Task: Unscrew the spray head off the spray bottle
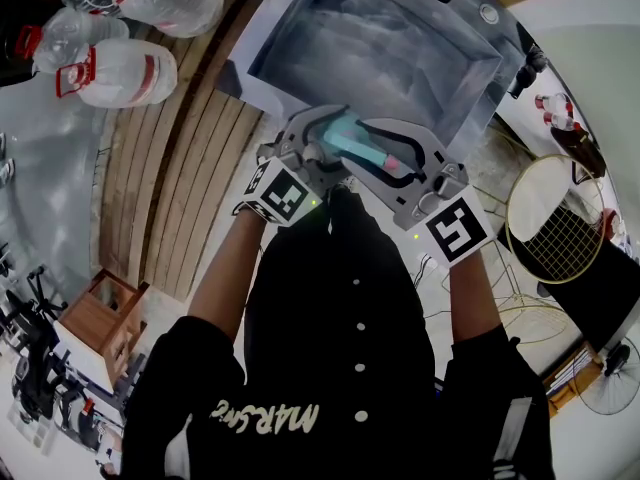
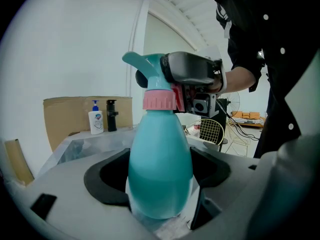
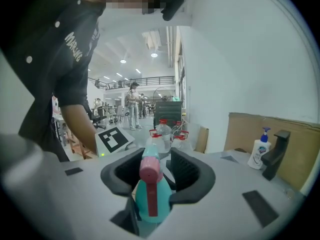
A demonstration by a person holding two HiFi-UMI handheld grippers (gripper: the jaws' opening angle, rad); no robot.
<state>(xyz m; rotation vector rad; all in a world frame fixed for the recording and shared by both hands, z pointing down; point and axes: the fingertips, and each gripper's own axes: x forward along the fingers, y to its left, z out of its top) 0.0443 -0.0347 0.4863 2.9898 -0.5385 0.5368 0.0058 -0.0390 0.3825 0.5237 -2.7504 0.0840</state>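
Left gripper (image 2: 159,176) had its fingers clamped on the belly of the teal spray bottle (image 2: 160,144), held in the air over the near edge of the tabletop (image 1: 245,78), before the sink (image 1: 380,28). Right gripper (image 3: 152,176) fingers stood loosely apart around the spray head (image 3: 150,166), not pinching. Smooth, light, squeezable plastic, I'd say. The ribbed pink collar (image 2: 159,100) looked the best bite. The soap dispenser (image 2: 95,120) stood well clear.
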